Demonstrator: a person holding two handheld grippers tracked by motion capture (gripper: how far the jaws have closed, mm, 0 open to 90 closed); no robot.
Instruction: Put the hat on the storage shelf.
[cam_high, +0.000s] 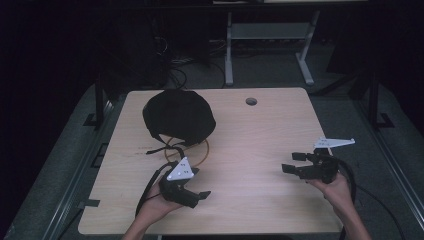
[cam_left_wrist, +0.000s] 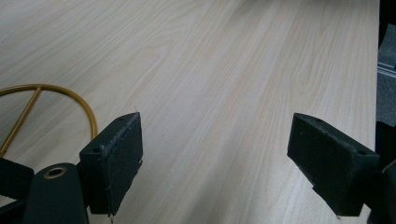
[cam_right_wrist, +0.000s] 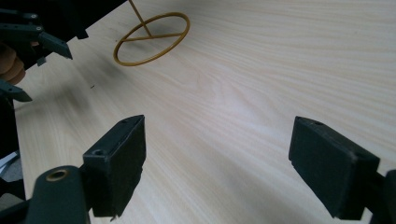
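- The left gripper (cam_high: 192, 192) sits low over the near left part of the pale wooden counter (cam_high: 260, 150), held in a hand (cam_high: 155, 202) that comes in from the bottom edge; its jaws stand wide apart with nothing between them.
- In the left gripper view, those jaws frame bare wood grain, and a thin gold ring (cam_left_wrist: 70, 95) with a spoke across it lies flat on the counter just beside the left-hand jaw.
- The right gripper (cam_high: 296, 162) hovers over the near right part of the counter, well apart from the left one, its jaws also wide and holding nothing.
- In the right gripper view, the gold ring lies farther off on the wood, up and to the left, with the other gripper near it at the frame's left edge.
- A black cap (cam_high: 178, 117) rests on the far left part of the counter; the gold ring pokes out from under its near edge, touching it.
- A small round hole (cam_high: 251, 101) marks the far side of the counter.
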